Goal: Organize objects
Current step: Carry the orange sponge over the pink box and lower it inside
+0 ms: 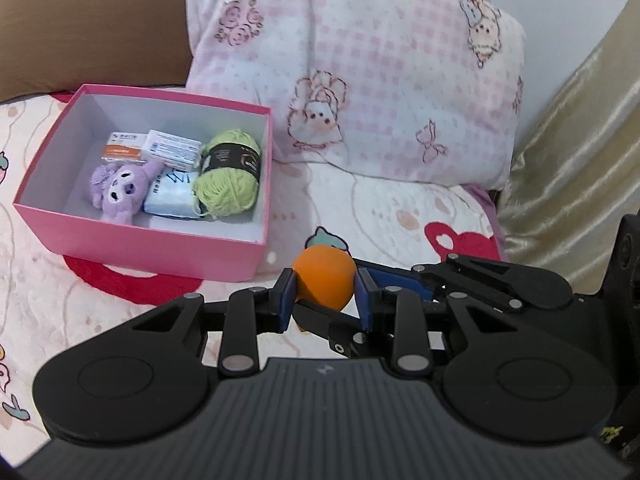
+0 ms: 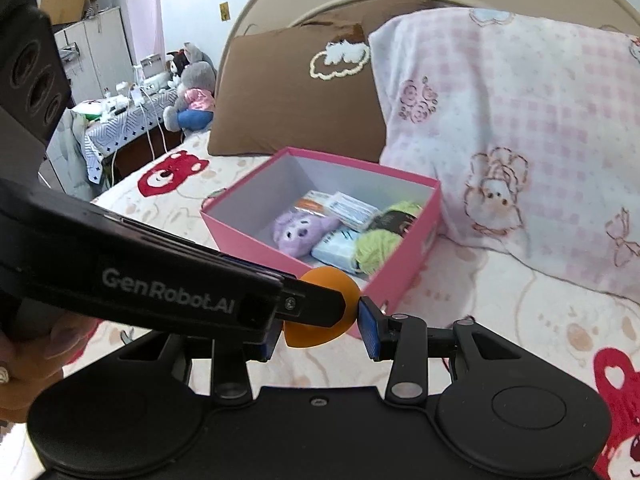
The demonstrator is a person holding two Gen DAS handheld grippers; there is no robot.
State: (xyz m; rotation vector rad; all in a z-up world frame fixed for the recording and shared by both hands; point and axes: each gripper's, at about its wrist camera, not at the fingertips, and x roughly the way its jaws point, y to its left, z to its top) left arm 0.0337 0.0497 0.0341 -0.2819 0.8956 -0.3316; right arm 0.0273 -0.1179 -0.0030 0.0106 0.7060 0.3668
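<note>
Above a bed with a cream cartoon-print cover, both pairs of tongs clamp one orange ball: the left tongs press its two sides with blue pads, and the right tongs grip it crosswise. The ball hangs just in front of the near corner of an open pink box. The box holds a purple plush toy, green yarn and small packets, with a pink checked pillow behind.

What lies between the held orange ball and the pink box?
Only bare patterned bedspread separates the orange ball from the pink box; the left wrist view shows it best.
</note>
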